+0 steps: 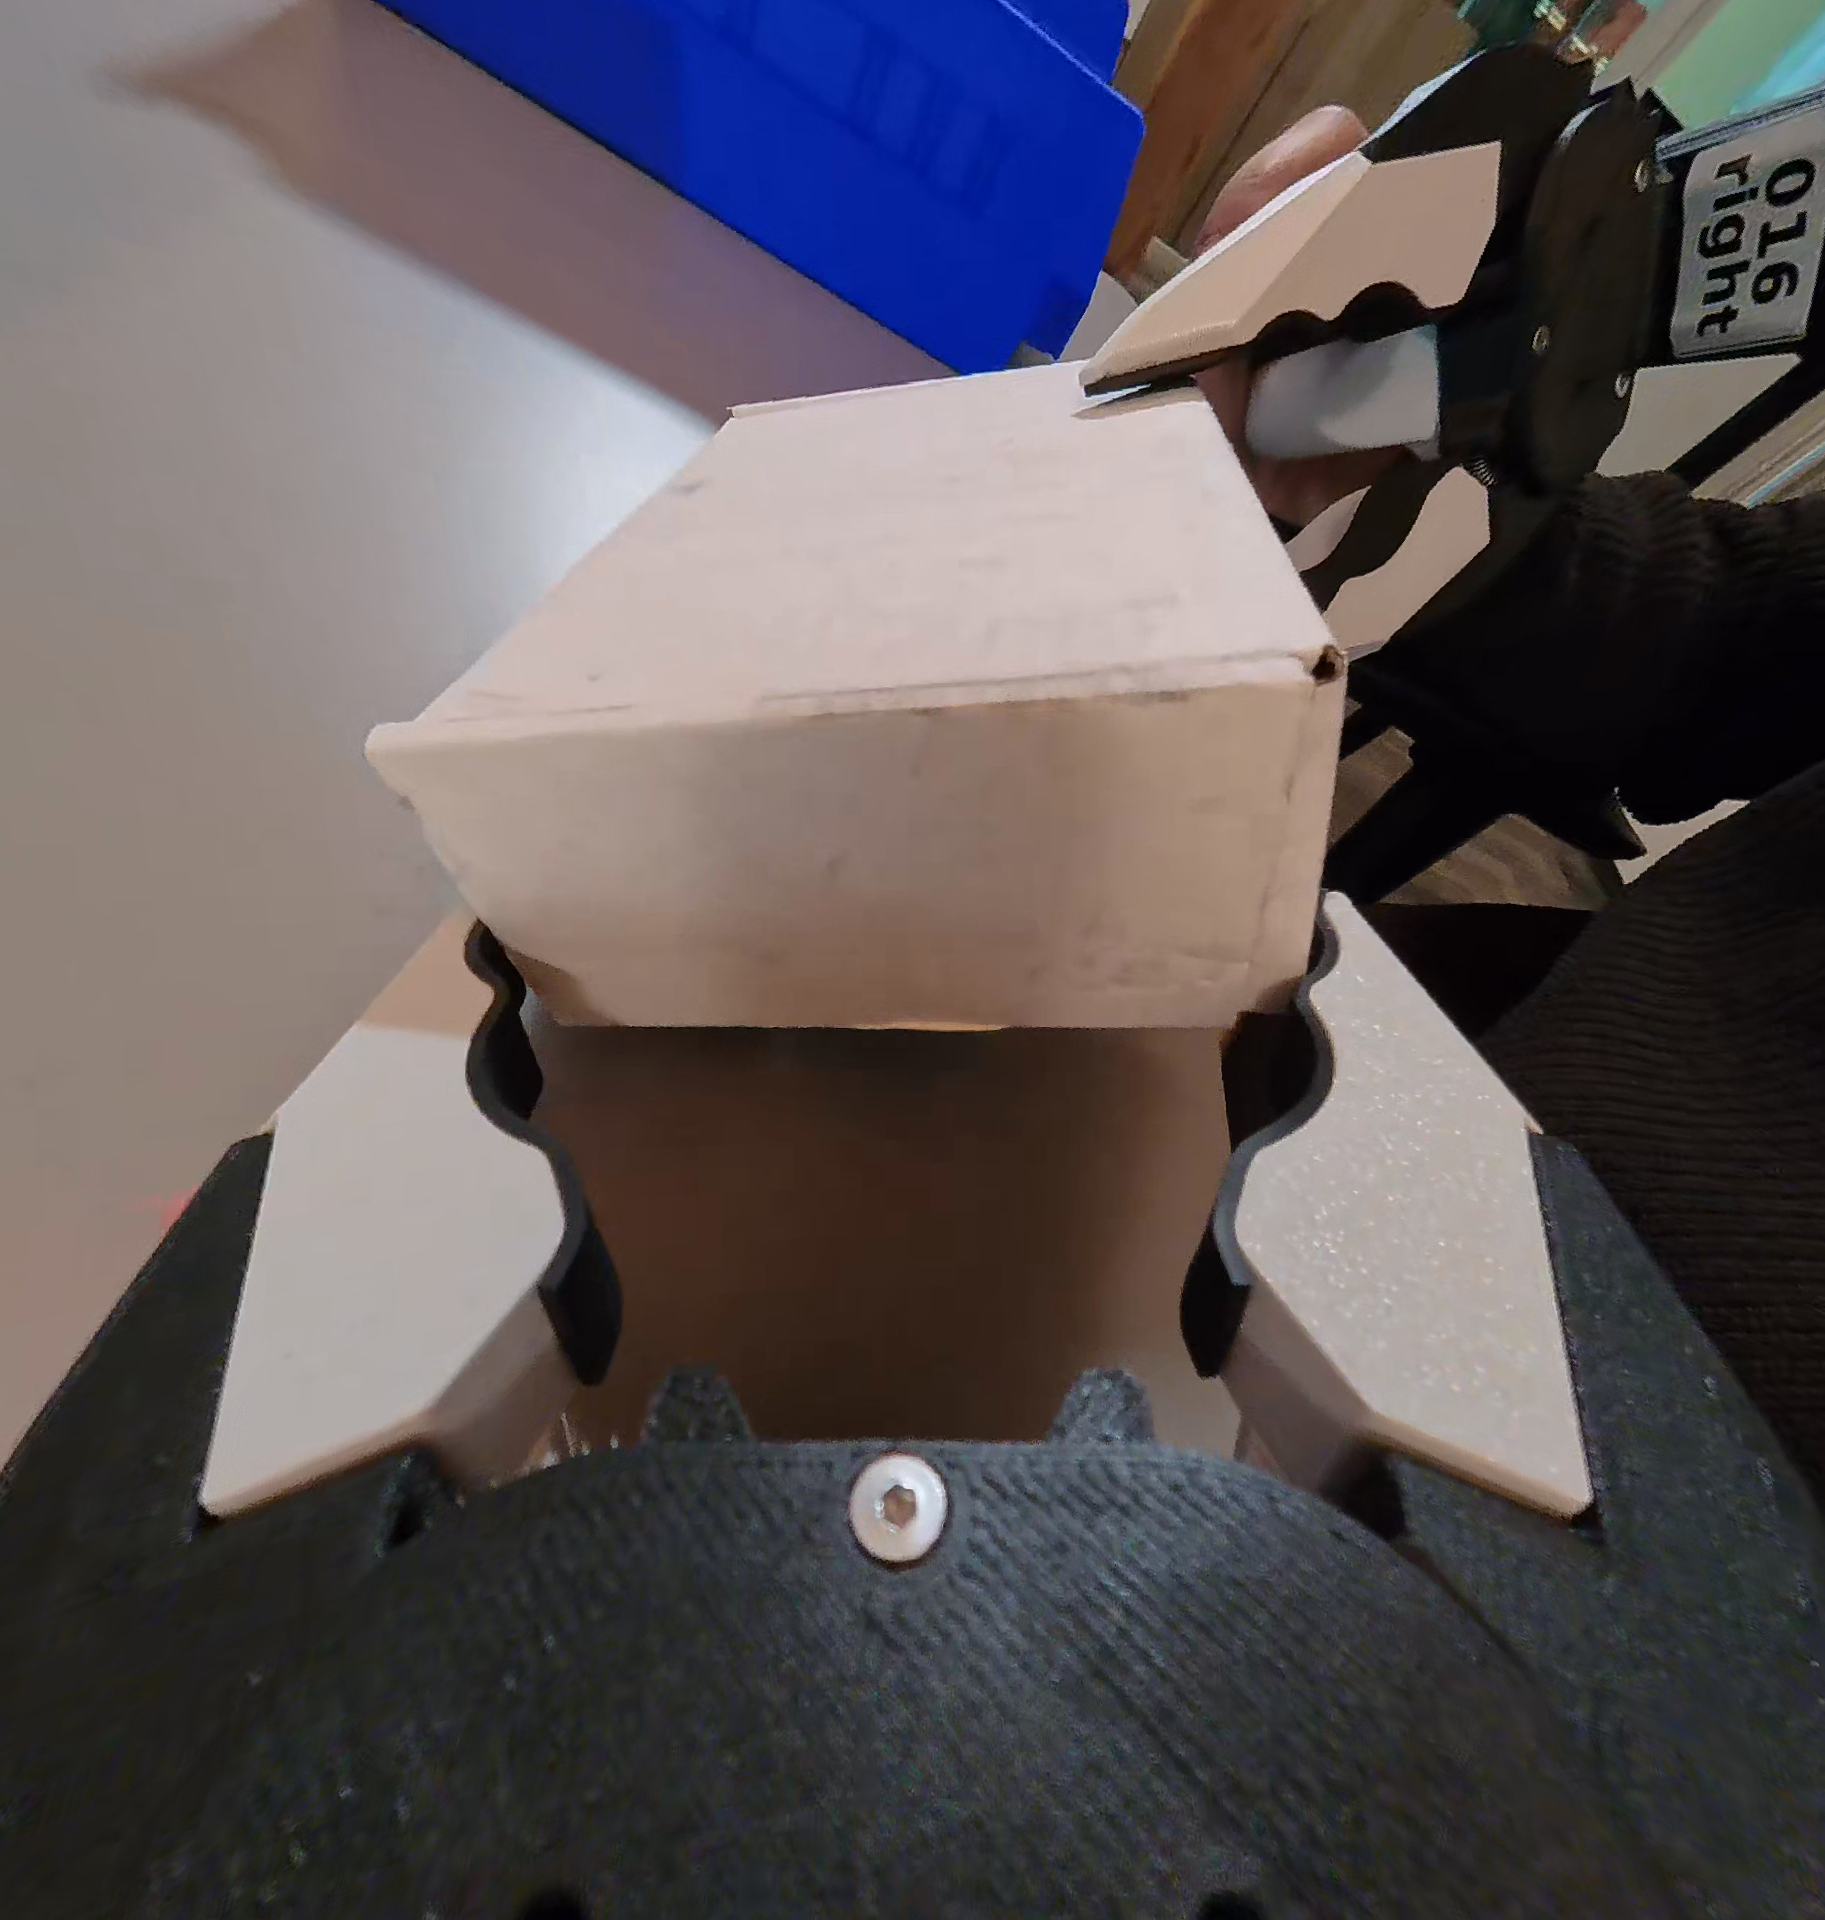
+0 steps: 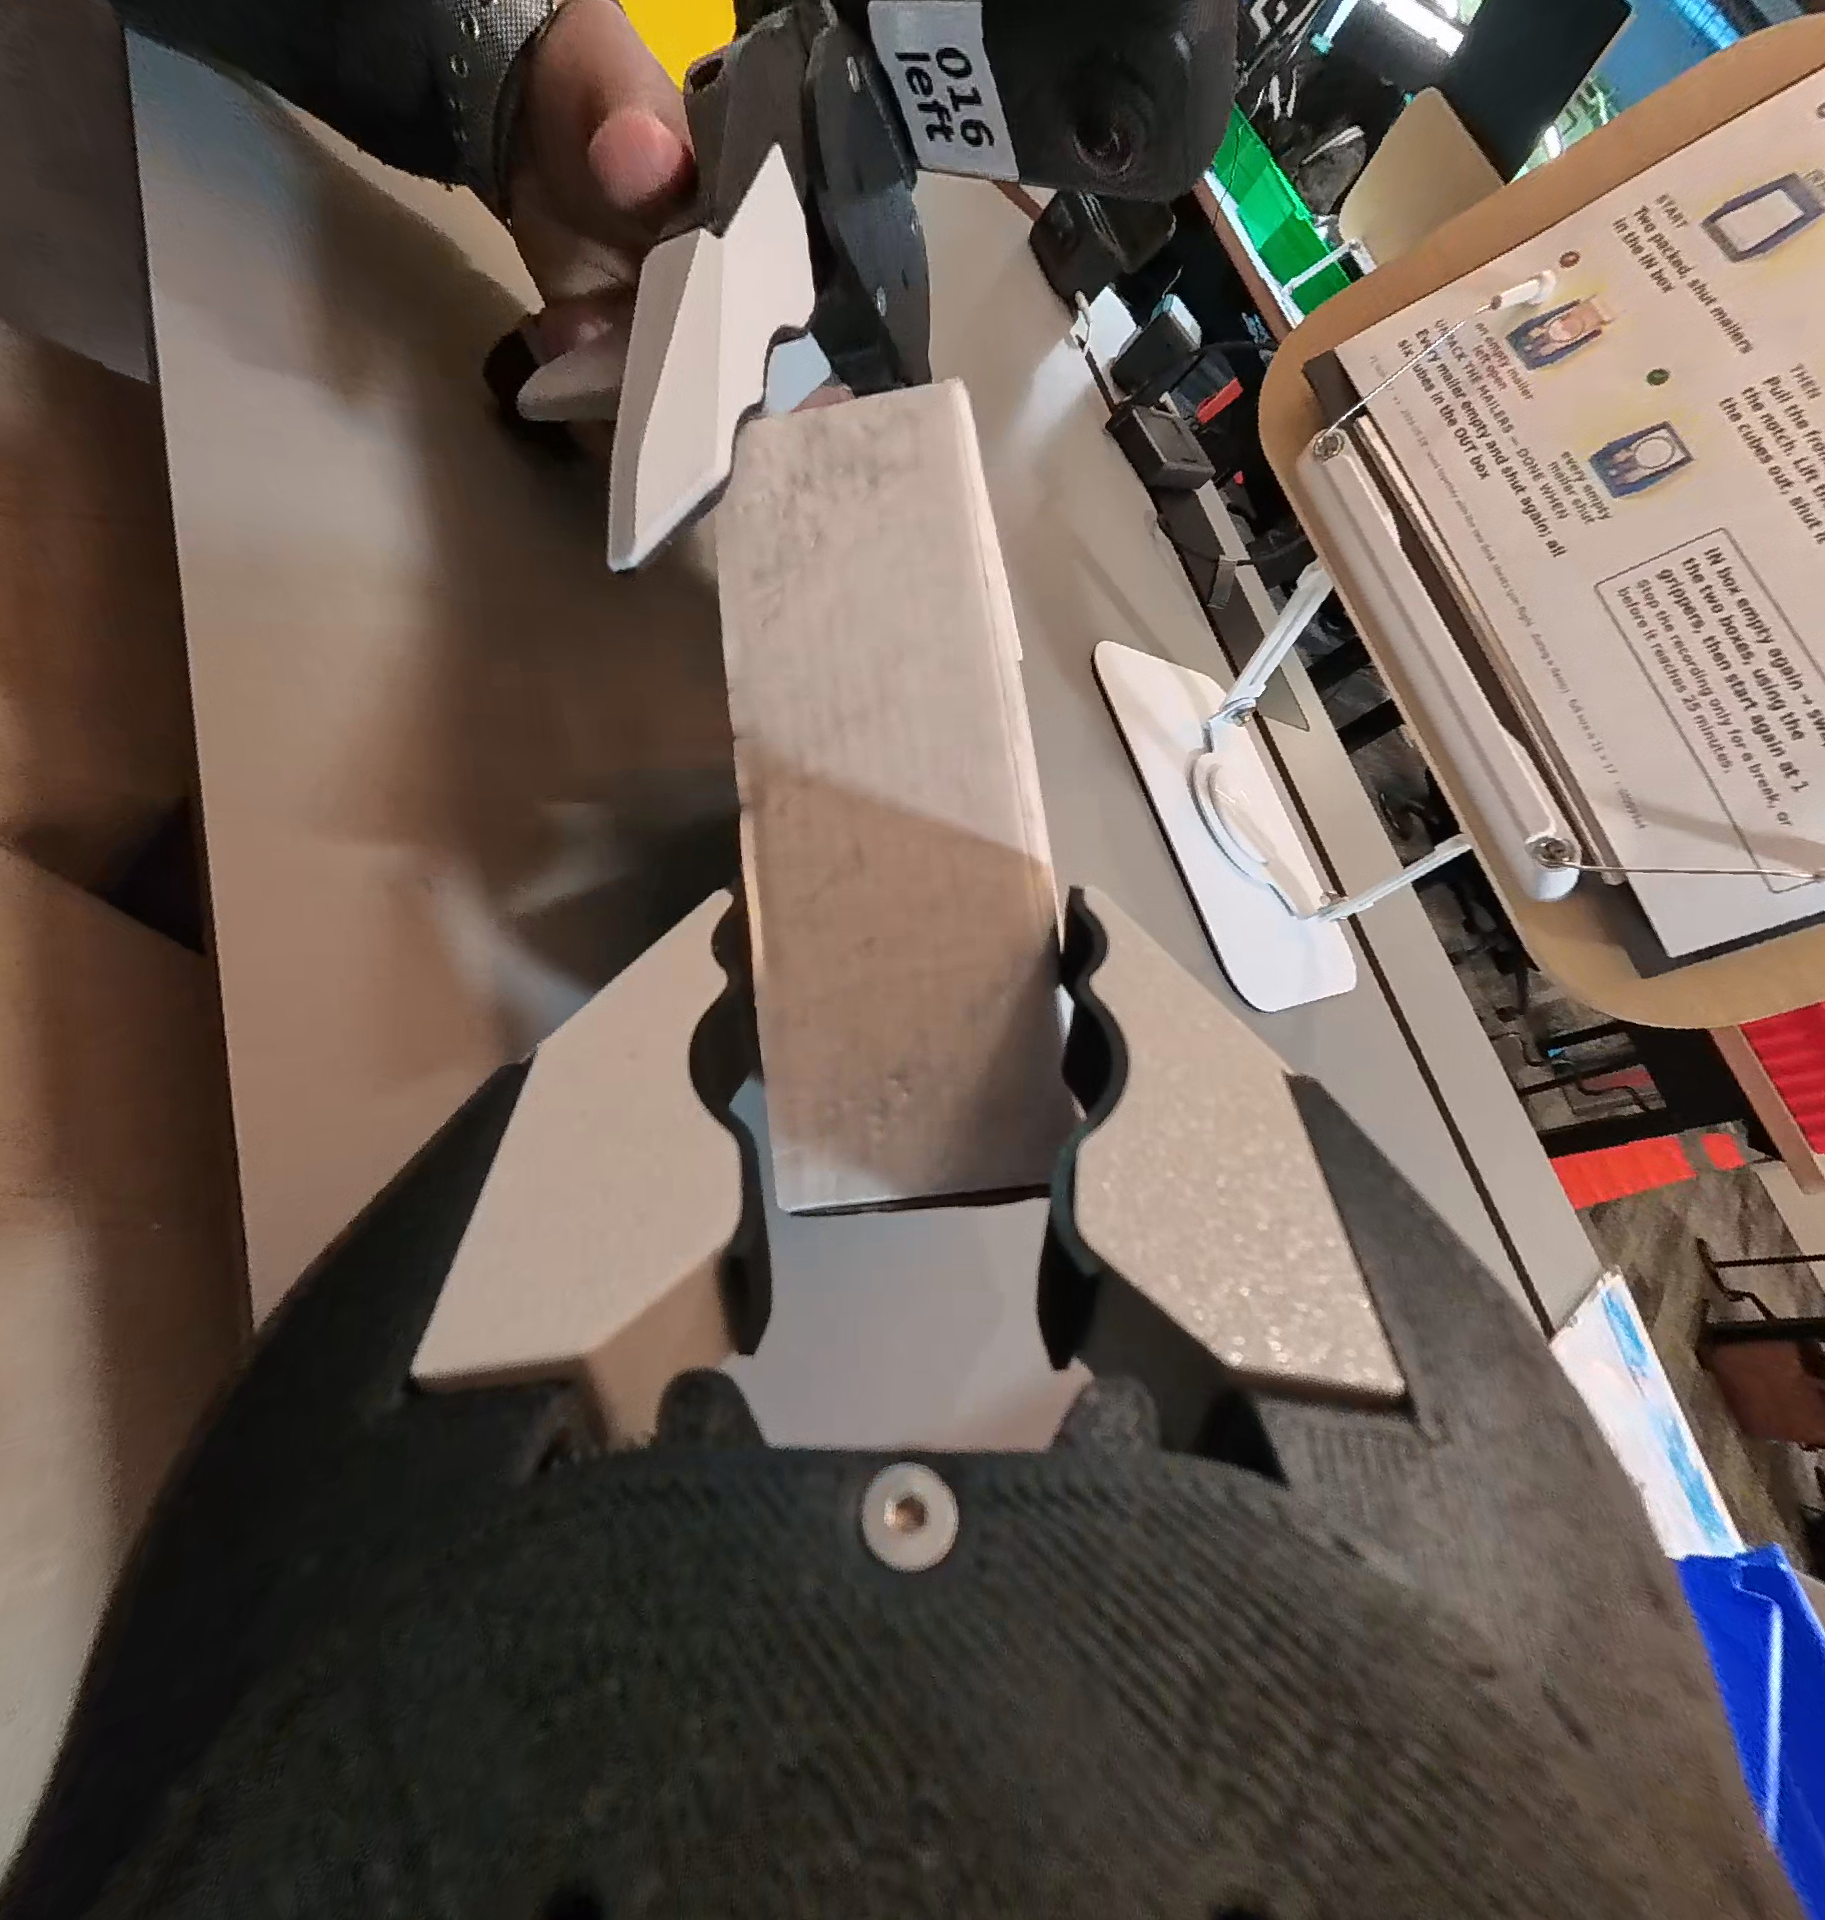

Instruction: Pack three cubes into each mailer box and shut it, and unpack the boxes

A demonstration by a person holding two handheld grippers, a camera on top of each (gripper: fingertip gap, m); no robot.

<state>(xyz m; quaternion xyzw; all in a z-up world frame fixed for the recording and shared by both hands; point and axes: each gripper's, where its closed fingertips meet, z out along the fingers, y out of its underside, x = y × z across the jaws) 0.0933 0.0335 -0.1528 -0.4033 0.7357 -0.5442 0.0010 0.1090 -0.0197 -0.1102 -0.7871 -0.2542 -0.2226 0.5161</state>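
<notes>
left wrist view shows the pale desk (image 1: 160, 520) under everything, a blue bin (image 1: 835, 156) beyond the closed white mailer box (image 1: 887, 748). the box is lifted off the desk, tilted, held from both ends: left tool (image 1: 900, 971) clamped across its near end, right tool (image 2: 900, 1013) clamped on the opposite end. a clipboard stand (image 2: 1562, 520) is right of the box.

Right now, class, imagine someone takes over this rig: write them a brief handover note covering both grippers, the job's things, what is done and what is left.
Left gripper: shut on the mailer box, across its wide end.
Right gripper: shut on the box's narrow end.
The box is closed and held between the two, above the table; blue bin is behind it.
No cubes in view; contents unknown.
Left: set it down; pack or unpack as due.
</notes>
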